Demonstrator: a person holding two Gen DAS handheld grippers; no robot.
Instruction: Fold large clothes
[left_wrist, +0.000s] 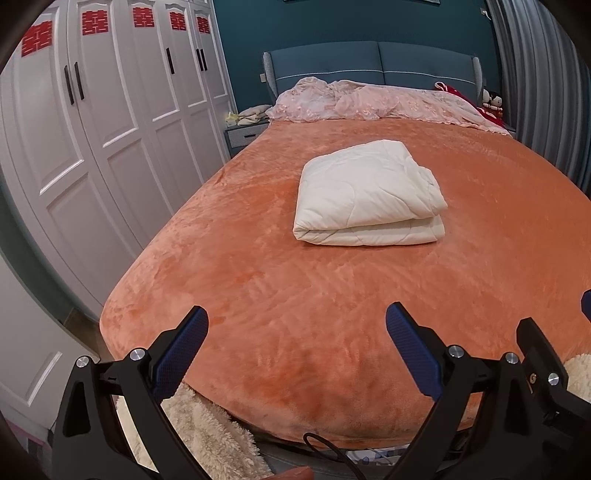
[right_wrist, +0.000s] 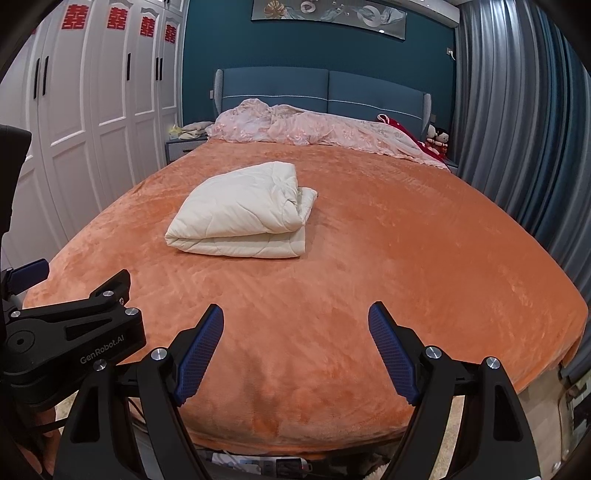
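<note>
The folded quilt (left_wrist: 367, 195) lies on the orange bed (left_wrist: 258, 295), well apart from both grippers, at 12 o'clock of the left gripper (left_wrist: 297, 332) and at 11 o'clock of the right gripper (right_wrist: 295, 326). Both have fingers wide, holding nothing.

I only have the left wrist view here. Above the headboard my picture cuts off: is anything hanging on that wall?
Observer: Yes, a long framed picture hangs on the teal wall above the headboard.
Operator: My right gripper shows only as a sliver at my frame's edge. Is it open?
Observer: The right gripper is open, nothing between its pads, over the orange bedspread.
Operator: Any marking on my left gripper's body?
Observer: The left gripper, seen from the side, carries "GenRobot.AI" lettering.
</note>
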